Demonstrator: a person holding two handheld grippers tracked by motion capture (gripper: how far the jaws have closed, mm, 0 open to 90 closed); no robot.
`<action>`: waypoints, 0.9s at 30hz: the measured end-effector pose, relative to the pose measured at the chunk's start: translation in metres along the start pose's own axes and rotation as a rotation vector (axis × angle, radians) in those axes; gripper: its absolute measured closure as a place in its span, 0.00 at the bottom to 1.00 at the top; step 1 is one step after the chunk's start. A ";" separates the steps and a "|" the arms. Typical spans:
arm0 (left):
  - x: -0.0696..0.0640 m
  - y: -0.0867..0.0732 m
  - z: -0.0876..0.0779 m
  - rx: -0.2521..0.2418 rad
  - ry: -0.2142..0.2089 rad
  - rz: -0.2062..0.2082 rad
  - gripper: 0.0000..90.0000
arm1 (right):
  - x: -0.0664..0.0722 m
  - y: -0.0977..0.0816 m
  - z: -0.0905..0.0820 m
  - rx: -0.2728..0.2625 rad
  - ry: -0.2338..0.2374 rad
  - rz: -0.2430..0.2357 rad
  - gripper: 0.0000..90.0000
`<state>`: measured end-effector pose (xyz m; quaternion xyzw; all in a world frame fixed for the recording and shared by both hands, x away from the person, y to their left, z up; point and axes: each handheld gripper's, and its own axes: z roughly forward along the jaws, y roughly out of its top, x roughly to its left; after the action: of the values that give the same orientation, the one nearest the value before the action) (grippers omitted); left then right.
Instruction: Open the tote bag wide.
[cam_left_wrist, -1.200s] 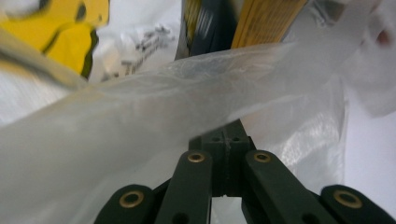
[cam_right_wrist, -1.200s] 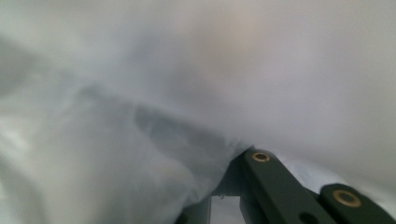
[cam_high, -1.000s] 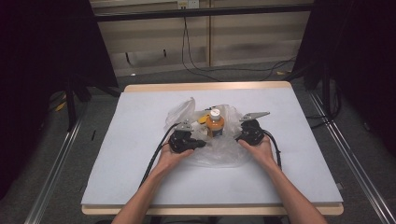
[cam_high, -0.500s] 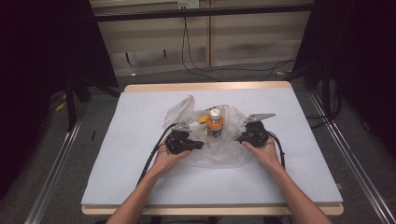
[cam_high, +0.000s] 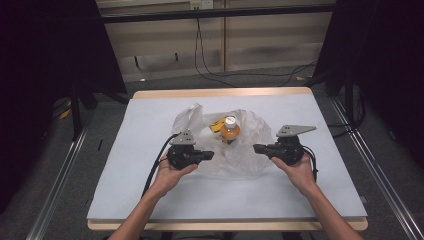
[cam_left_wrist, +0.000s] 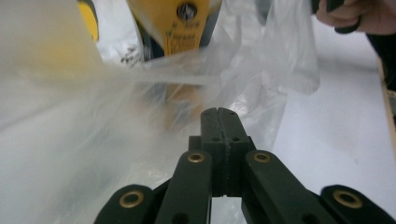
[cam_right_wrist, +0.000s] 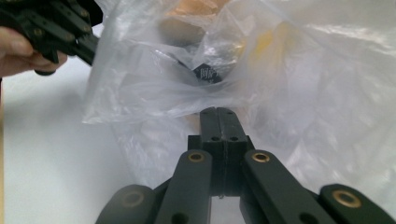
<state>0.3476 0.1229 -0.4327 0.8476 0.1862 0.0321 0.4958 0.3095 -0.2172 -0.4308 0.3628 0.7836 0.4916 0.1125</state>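
A clear plastic bag (cam_high: 247, 152) lies crumpled mid-table, holding an upright orange bottle (cam_high: 230, 132) with a white cap and a yellow packet (cam_high: 216, 125). My left gripper (cam_high: 211, 155) points right at the bag's left side, jaws pressed together on its film (cam_left_wrist: 222, 112). My right gripper (cam_high: 256, 148) points left at the bag's right edge, also shut with film pinched at its tips (cam_right_wrist: 219, 111). The bottle's yellow label (cam_left_wrist: 182, 23) looms behind the plastic in the left gripper view. The bag (cam_right_wrist: 289, 93) veils the dark and orange contents in the right gripper view.
The table (cam_high: 150, 200) has a pale mat with a wooden rim. Cables trail from both grippers toward the person. Metal rails run along both sides of the table, and dark curtains and floor cables lie beyond the far edge.
Both hands have drawn apart, the left gripper slightly leftward and the right gripper farther to the right, spreading the bag. The bottle has stayed upright.
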 end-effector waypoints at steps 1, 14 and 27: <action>0.000 0.002 -0.001 -0.012 0.003 0.001 1.00 | 0.001 -0.001 -0.004 -0.005 -0.003 0.005 1.00; -0.002 0.051 -0.015 -0.118 0.013 0.052 1.00 | 0.009 0.050 -0.038 -0.114 -0.015 -0.037 1.00; 0.022 0.081 0.005 -0.093 0.059 0.032 1.00 | 0.027 0.095 0.001 -0.129 0.098 -0.122 1.00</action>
<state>0.3926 0.0912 -0.3685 0.8252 0.1855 0.0733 0.5284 0.3346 -0.1742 -0.3460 0.2820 0.7754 0.5505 0.1271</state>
